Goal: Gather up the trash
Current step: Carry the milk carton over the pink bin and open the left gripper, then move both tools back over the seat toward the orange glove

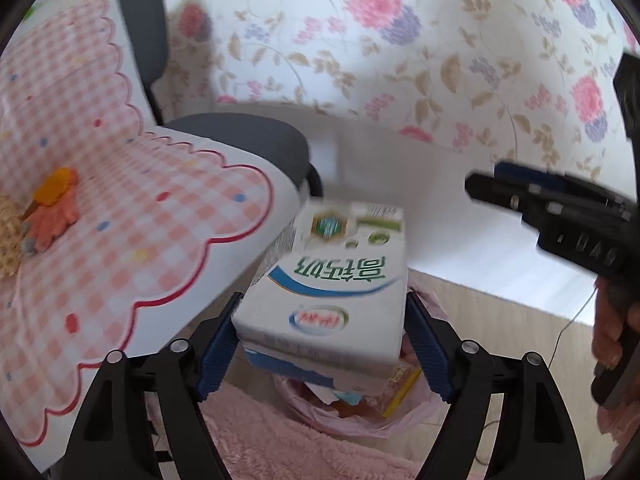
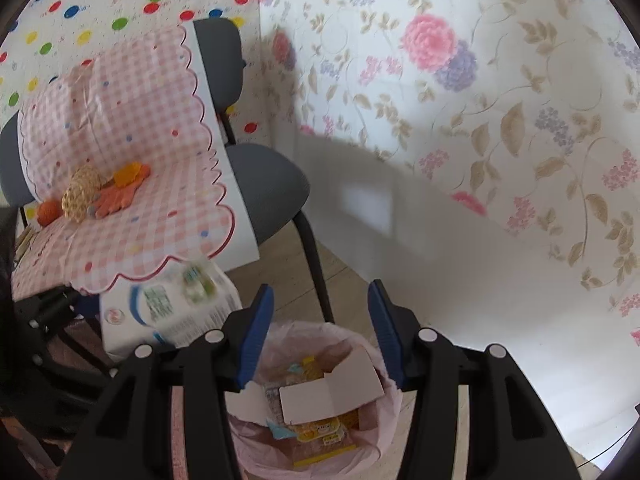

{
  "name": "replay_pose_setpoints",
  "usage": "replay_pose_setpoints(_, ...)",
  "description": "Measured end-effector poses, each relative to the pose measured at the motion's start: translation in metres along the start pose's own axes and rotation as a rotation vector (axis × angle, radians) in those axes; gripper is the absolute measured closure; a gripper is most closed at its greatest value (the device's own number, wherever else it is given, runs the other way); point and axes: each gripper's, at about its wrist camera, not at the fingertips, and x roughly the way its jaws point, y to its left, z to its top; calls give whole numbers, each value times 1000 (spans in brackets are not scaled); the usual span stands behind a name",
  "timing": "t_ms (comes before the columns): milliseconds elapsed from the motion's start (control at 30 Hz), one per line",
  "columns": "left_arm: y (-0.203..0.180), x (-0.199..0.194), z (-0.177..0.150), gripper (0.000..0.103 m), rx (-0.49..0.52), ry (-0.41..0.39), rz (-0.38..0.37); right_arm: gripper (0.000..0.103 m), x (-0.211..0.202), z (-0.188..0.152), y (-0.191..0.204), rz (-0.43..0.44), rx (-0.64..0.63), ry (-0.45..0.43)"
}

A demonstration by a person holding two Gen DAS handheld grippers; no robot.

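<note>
Left hand-held gripper (image 1: 322, 336) wide, milk carton (image 1: 326, 280) between its blue pads (image 1: 218, 350); whether pads press or carton is slipping free can't be told, edges blurred. Carton's long axis running fwd along the fingers, away from camera. Trash bin (image 2: 320, 404) w/ pink liner directly below and just ahead of carton, already holding a white box (image 2: 332, 392) and wrappers. Right hand-held gripper (image 2: 320, 324) about half open, nothing between pads, hovering over bin mouth; carton off to its left, near. Left hand nearer carton, so prob. a straight drop next.
</note>
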Motion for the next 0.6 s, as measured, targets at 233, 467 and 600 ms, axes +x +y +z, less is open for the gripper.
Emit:
replay_pose_setpoints(233,16,4,-3,16,-44,15,40,54,-1,5,0,15,9,0)
replay_pose_setpoints(467,64,-34,-9,16,-126,-40,158,54,-4,20,31,98,-20,-22)
replay_pose_setpoints(600,96,-61,-19,16,-178,-56,241,54,-2,32,61,181,-46,-39)
